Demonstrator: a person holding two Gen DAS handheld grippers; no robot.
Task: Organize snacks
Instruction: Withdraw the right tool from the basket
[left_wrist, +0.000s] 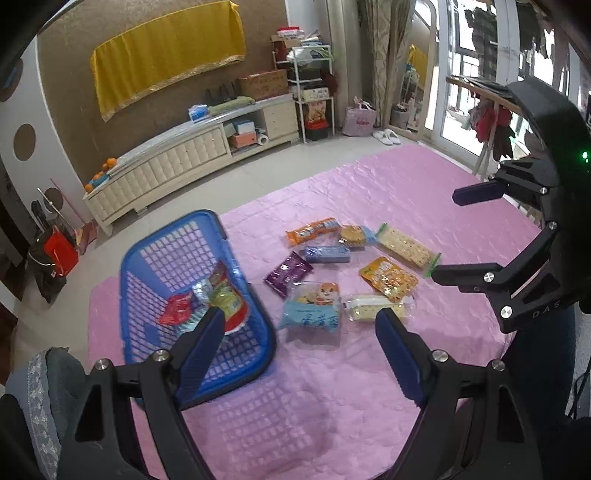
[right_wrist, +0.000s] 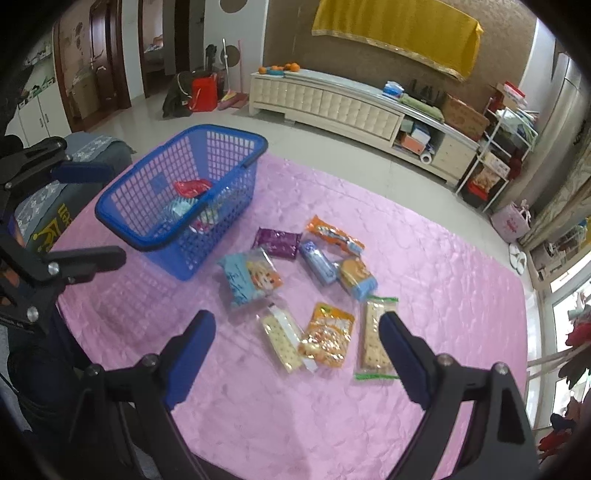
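Snacks are split between two spots on the pink-covered bench (right_wrist: 424, 258): a few packets, a red one (right_wrist: 192, 187) among them, are already dropped inside the blue basket (right_wrist: 177, 258), which is parked near the bench's far-left corner as seen from the right wrist view. The rest are scattered loose around the middle of the bench, just beside the basket. In that bunch a purple packet (right_wrist: 276, 242), an orange-wrapped biscuit pack (right_wrist: 334, 234), a light-blue wafer bar (right_wrist: 319, 263), a round-cookie pack (right_wrist: 356, 277) and a big pale-blue cartoon bag (right_wrist: 249, 277) can be picked out, and closer to the near edge a clear cracker pack (right_wrist: 282, 341), an orange pouch (right_wrist: 327, 341) and a green-ended cracker pack (right_wrist: 373, 343), with the orange pouch overlapping the clear pack a bit.

Both claws are hung over the near side of the bench, tilted down at the pile. The left claw (left_wrist: 301, 323) is spread wide with nothing gripped between its blue pads. The right claw (right_wrist: 297, 326) is spread wide too, also empty, and no packet is touched by either.
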